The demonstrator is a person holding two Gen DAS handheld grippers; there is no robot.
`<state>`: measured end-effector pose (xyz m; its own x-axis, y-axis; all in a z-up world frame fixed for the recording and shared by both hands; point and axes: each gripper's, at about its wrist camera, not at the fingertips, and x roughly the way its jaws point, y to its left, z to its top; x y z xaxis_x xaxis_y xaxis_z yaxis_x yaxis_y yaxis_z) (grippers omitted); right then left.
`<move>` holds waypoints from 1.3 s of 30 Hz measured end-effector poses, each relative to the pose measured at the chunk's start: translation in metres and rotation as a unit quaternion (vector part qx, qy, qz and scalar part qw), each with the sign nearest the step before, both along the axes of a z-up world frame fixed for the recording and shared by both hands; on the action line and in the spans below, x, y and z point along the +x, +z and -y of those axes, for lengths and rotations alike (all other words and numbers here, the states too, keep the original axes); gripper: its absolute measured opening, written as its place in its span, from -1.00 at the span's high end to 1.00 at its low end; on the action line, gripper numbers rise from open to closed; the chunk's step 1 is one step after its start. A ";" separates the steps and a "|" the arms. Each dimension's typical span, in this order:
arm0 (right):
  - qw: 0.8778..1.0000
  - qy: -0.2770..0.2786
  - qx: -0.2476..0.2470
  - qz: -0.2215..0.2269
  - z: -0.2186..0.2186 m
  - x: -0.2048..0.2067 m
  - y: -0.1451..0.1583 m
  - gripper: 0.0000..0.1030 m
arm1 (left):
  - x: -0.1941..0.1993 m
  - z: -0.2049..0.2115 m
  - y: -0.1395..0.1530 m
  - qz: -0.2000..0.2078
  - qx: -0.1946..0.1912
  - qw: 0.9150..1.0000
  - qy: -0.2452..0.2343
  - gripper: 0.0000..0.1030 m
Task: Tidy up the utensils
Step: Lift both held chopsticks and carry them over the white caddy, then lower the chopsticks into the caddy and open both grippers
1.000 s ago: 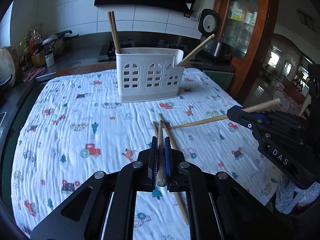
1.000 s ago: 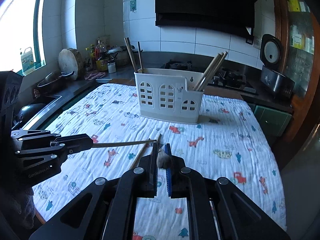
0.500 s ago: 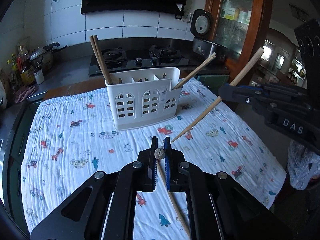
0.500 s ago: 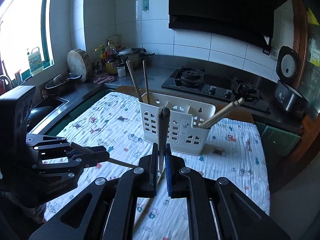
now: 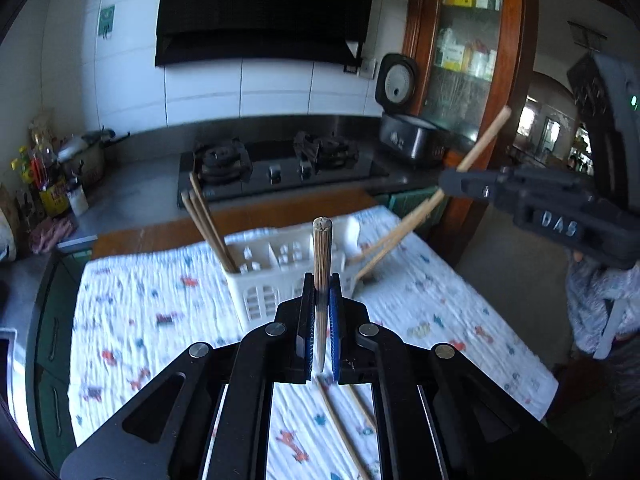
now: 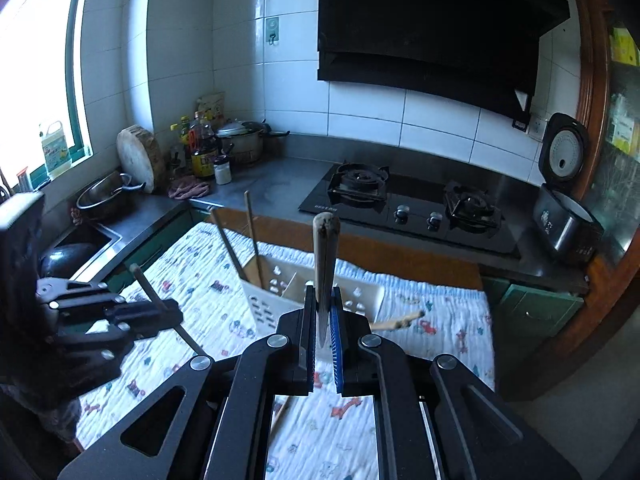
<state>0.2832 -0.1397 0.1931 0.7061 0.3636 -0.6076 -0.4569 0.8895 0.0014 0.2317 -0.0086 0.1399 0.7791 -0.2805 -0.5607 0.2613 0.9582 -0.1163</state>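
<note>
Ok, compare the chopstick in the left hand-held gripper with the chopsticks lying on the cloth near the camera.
1. The held chopstick is clamped in the shut left hand-held gripper; the loose chopsticks lie free on the patterned cloth.
2. The held chopstick stands nearly upright, blunt end up; the loose chopsticks lie flat and slanted.
3. The held chopstick is up level with the white utensil holder; the loose ones lie short of it.
All are plain wooden sticks.
</note>
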 end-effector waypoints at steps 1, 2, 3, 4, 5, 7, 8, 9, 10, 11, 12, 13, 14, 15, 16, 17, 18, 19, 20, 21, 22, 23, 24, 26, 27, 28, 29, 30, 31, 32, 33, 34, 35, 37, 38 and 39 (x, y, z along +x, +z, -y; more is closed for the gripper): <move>1.000 -0.002 0.002 0.000 0.001 0.004 0.003 0.87 | 0.004 -0.001 0.009 0.008 -0.001 1.000 0.003 0.90; 1.000 -0.005 0.002 0.002 0.001 0.008 0.007 0.87 | 0.007 -0.002 0.017 0.015 -0.003 1.000 0.004 0.90; 1.000 -0.009 0.002 0.003 0.002 0.013 0.009 0.87 | 0.011 -0.002 0.025 0.024 -0.002 1.000 0.009 0.90; 1.000 -0.012 0.001 0.004 0.001 0.017 0.010 0.87 | 0.015 -0.003 0.033 0.033 0.001 0.999 0.015 0.90; 1.000 -0.014 0.000 0.006 0.001 0.021 0.011 0.87 | 0.019 -0.003 0.038 0.040 0.003 0.999 0.019 0.90; 1.000 -0.018 -0.001 0.008 0.000 0.028 0.012 0.87 | 0.028 -0.006 0.050 0.053 0.003 0.998 0.029 0.90; 1.000 -0.019 0.000 0.007 0.001 0.032 0.012 0.87 | 0.032 -0.006 0.054 0.059 0.006 0.998 0.036 0.90; 1.000 -0.020 0.000 0.006 0.000 0.036 0.011 0.87 | 0.037 -0.006 0.058 0.068 0.014 0.996 0.047 0.90; 1.000 -0.021 0.000 0.005 0.000 0.040 0.011 0.87 | 0.042 -0.006 0.060 0.072 0.018 0.996 0.053 0.90; 1.000 -0.022 0.000 0.003 0.000 0.044 0.009 0.87 | 0.047 -0.008 0.061 0.074 0.016 0.995 0.058 0.90; 1.000 -0.023 -0.001 0.001 0.000 0.048 0.007 0.87 | 0.052 -0.010 0.060 0.073 0.013 0.995 0.063 0.90; 1.000 -0.024 -0.003 0.000 -0.001 0.053 0.005 0.87 | 0.058 -0.011 0.059 0.071 0.012 0.995 0.068 0.90; 1.000 -0.025 -0.003 -0.002 -0.001 0.054 0.003 0.87 | 0.063 -0.013 0.058 0.070 0.012 0.995 0.074 0.90; 1.000 -0.024 -0.002 -0.006 -0.001 0.058 0.000 0.87 | 0.068 -0.015 0.054 0.066 0.012 0.995 0.079 0.90; 1.000 -0.024 -0.002 -0.009 -0.002 0.061 -0.003 0.87 | 0.073 -0.016 0.052 0.061 0.009 0.995 0.081 0.90; 1.000 -0.025 -0.003 -0.013 -0.002 0.065 -0.007 0.87 | 0.078 -0.017 0.047 0.055 0.006 0.995 0.083 0.90; 1.000 -0.024 -0.004 -0.016 -0.003 0.067 -0.010 0.87 | 0.083 -0.018 0.042 0.049 0.007 0.995 0.086 0.90; 1.000 -0.023 -0.005 -0.020 -0.004 0.070 -0.014 0.87 | 0.087 -0.019 0.036 0.044 0.008 0.995 0.090 0.90; 0.999 -0.023 -0.006 -0.023 -0.005 0.072 -0.018 0.87 | 0.092 -0.019 0.030 0.036 0.007 0.995 0.092 0.90; 0.999 -0.022 -0.007 -0.027 -0.006 0.074 -0.022 0.87 | 0.095 -0.021 0.025 0.029 0.005 0.995 0.091 0.90; 0.999 -0.021 -0.008 -0.031 -0.007 0.076 -0.026 0.87 | 0.100 -0.023 0.020 0.022 0.003 0.996 0.092 0.90; 0.999 -0.020 -0.009 -0.033 -0.008 0.078 -0.029 0.87 | 0.103 -0.025 0.015 0.016 0.004 0.996 0.092 0.90; 0.999 -0.019 -0.009 -0.037 -0.009 0.080 -0.033 0.87 | 0.106 -0.026 0.010 0.011 0.005 0.996 0.092 0.90; 0.999 -0.018 -0.011 -0.043 -0.011 0.082 -0.040 0.87 | 0.109 -0.027 0.001 0.001 0.006 0.996 0.091 0.90; 0.999 -0.017 -0.013 -0.045 -0.012 0.083 -0.043 0.87 | 0.111 -0.028 -0.004 -0.005 0.007 0.996 0.090 0.90; 0.999 -0.017 -0.013 -0.049 -0.013 0.084 -0.047 0.87 | 0.112 -0.028 -0.008 -0.009 0.008 0.996 0.089 0.90; 0.998 -0.015 -0.014 -0.054 -0.015 0.086 -0.051 0.87 | 0.114 -0.028 -0.012 -0.015 0.008 0.996 0.087 0.90; 0.998 -0.015 -0.016 -0.057 -0.016 0.087 -0.055 0.87 | 0.117 -0.028 -0.015 -0.019 0.009 0.996 0.085 0.90; 0.998 -0.014 -0.017 -0.060 -0.018 0.088 -0.058 0.87 | 0.118 -0.028 -0.018 -0.022 0.010 0.996 0.085 0.89; 0.998 -0.012 -0.019 -0.063 -0.021 0.088 -0.062 0.87 | 0.119 -0.028 -0.021 -0.025 0.010 0.996 0.085 0.89; 0.998 -0.010 -0.020 -0.065 -0.022 0.088 -0.064 0.87 | 0.119 -0.028 -0.024 -0.028 0.010 0.996 0.084 0.89; 0.997 -0.009 -0.022 -0.067 -0.023 0.089 -0.067 0.87 | 0.119 -0.029 -0.026 -0.031 0.010 0.996 0.084 0.89; 0.997 -0.009 -0.023 -0.068 -0.024 0.089 -0.069 0.87 | 0.120 -0.030 -0.027 -0.033 0.007 0.996 0.083 0.89; 0.997 -0.010 -0.024 -0.071 -0.025 0.089 -0.072 0.87 | 0.120 -0.029 -0.030 -0.036 0.006 0.996 0.082 0.89; 0.997 -0.010 -0.024 -0.072 -0.026 0.090 -0.073 0.87 | 0.121 -0.030 -0.031 -0.038 0.006 0.996 0.083 0.89; 0.997 -0.011 -0.025 -0.073 -0.025 0.091 -0.074 0.87 | 0.121 -0.030 -0.033 -0.040 0.005 0.996 0.083 0.89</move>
<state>0.3737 -0.1143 0.1191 0.6166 0.3152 -0.7214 -0.4350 0.9002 0.0215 0.3528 0.0211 0.1071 0.7667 -0.1463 -0.6251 0.0904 0.9886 -0.1205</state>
